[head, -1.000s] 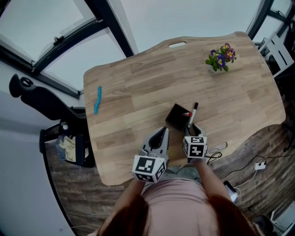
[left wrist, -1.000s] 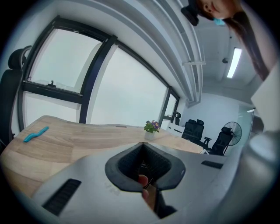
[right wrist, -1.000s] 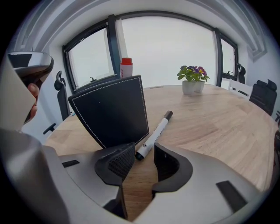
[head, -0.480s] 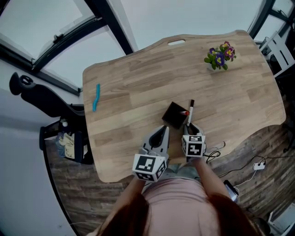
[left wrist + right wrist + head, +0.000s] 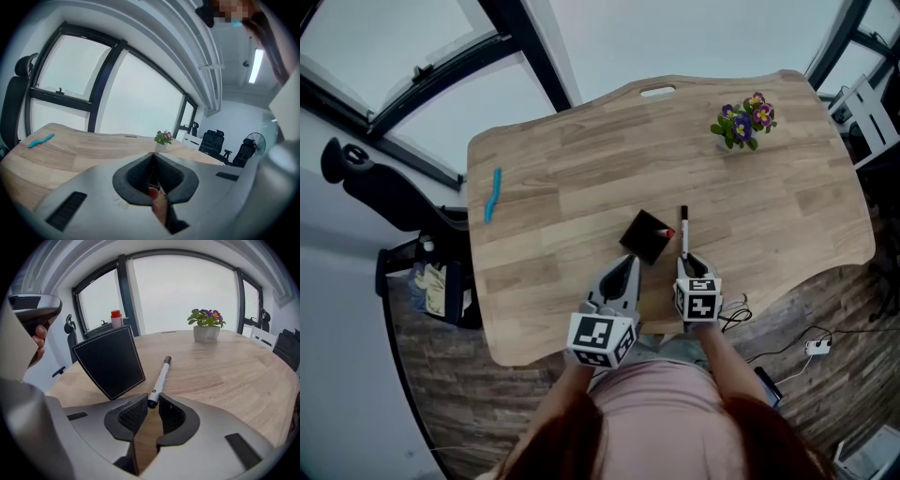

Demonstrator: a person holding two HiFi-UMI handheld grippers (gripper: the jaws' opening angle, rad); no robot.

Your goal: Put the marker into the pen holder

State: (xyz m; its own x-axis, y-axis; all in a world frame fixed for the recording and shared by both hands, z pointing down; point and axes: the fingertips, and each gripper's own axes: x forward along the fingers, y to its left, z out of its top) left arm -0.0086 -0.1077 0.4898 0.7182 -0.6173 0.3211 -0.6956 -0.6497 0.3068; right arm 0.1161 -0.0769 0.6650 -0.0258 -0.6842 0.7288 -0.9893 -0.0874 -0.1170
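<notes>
A white marker (image 5: 682, 230) with a black cap lies flat on the wooden table (image 5: 581, 169), just right of the black pen holder (image 5: 645, 234). A red-capped pen (image 5: 669, 233) stands in the holder. My right gripper (image 5: 684, 255) has just been closing, and its tips touch both sides of the marker's near end. In the right gripper view the marker (image 5: 161, 376) runs away from the right gripper (image 5: 153, 399), beside the holder (image 5: 110, 362). My left gripper (image 5: 630, 262) hovers near the holder's near side, its jaws together with nothing between them (image 5: 153, 154).
A small pot of purple flowers (image 5: 742, 120) stands at the table's far right. A blue wavy strip (image 5: 492, 195) lies near the left edge. A black office chair (image 5: 375, 187) stands left of the table. Cables and a plug (image 5: 811, 345) lie on the floor at the right.
The right gripper's jaws have closed in on the marker's near end. The marker's far end has swung a little left and now points straight away. The left gripper has stayed put.
</notes>
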